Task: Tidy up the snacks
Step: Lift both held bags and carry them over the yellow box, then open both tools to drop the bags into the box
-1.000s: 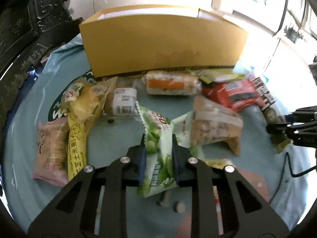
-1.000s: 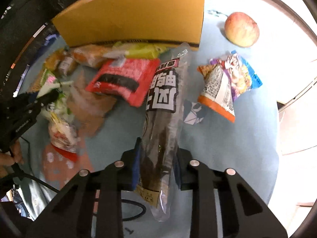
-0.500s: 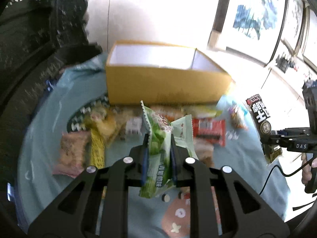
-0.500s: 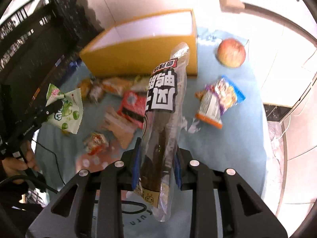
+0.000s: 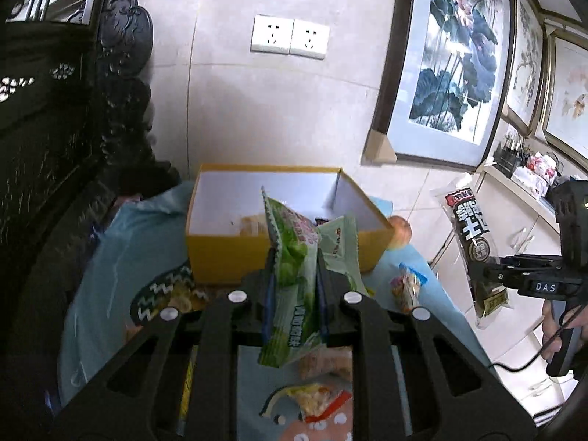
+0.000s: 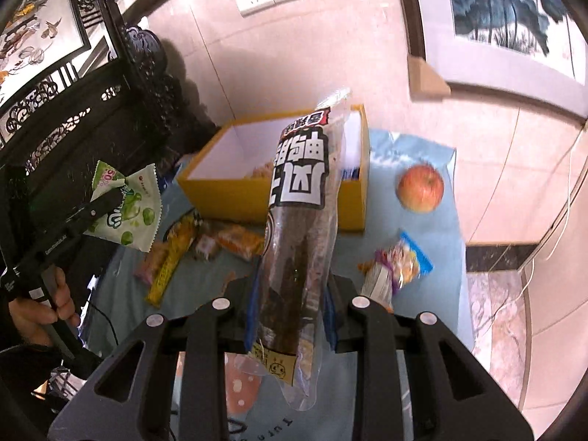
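Note:
My left gripper [image 5: 294,290] is shut on a green and white snack packet [image 5: 294,279], held in the air in front of the open yellow box [image 5: 228,253]. That packet [image 6: 126,207] and the left gripper [image 6: 97,205] also show at the left of the right wrist view. My right gripper [image 6: 290,312] is shut on a long clear packet with a black label [image 6: 299,202], raised above the table. In the left wrist view the long packet [image 5: 468,239] hangs at the right. The yellow box [image 6: 257,198] has a white inside and holds a few small snacks.
Blue cloth [image 6: 422,242] covers the table. On it lie an apple [image 6: 420,187], a blue and orange packet [image 6: 395,268], and several small snacks [image 6: 205,242] in front of the box. Dark carved furniture [image 5: 55,128] stands at the left. A wall with sockets [image 5: 290,38] is behind.
Both grippers have risen well above the table with their packets still gripped. The views now tilt up, showing the inside of the box and the wall behind.

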